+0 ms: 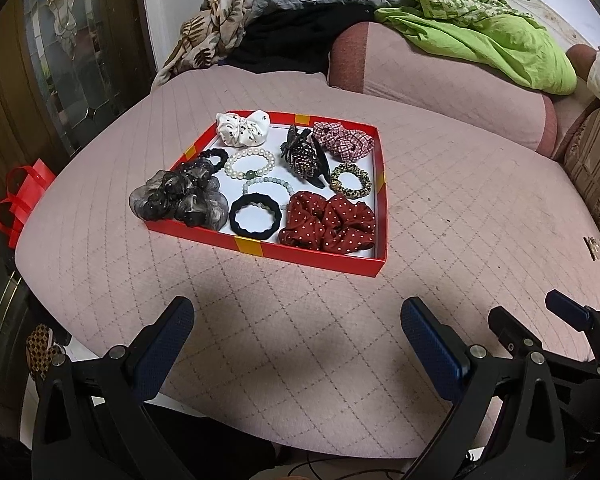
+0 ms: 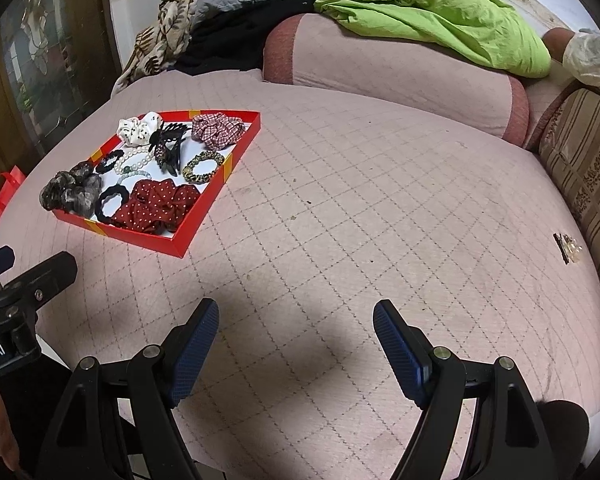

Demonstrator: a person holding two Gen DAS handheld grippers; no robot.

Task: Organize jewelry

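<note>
A shallow red box (image 1: 300,258) (image 2: 204,220) lies on the pink quilted surface and holds several hair ties, bracelets and a claw clip: a red dotted scrunchie (image 1: 328,222) (image 2: 156,204), a black hair tie (image 1: 255,216), a pearl bracelet (image 1: 249,163), a dark claw clip (image 1: 304,156), a grey sheer scrunchie (image 1: 176,196). A small hair clip (image 1: 594,245) (image 2: 567,248) lies apart at the far right. My left gripper (image 1: 296,320) is open and empty, short of the box. My right gripper (image 2: 296,320) is open and empty, right of the box.
A pink bolster (image 2: 400,72) and green cloth (image 2: 452,20) lie at the back. A striped sofa arm (image 2: 580,168) borders the right. A red bag (image 1: 20,200) hangs at the left edge. The right gripper shows at the lower right of the left wrist view (image 1: 560,320).
</note>
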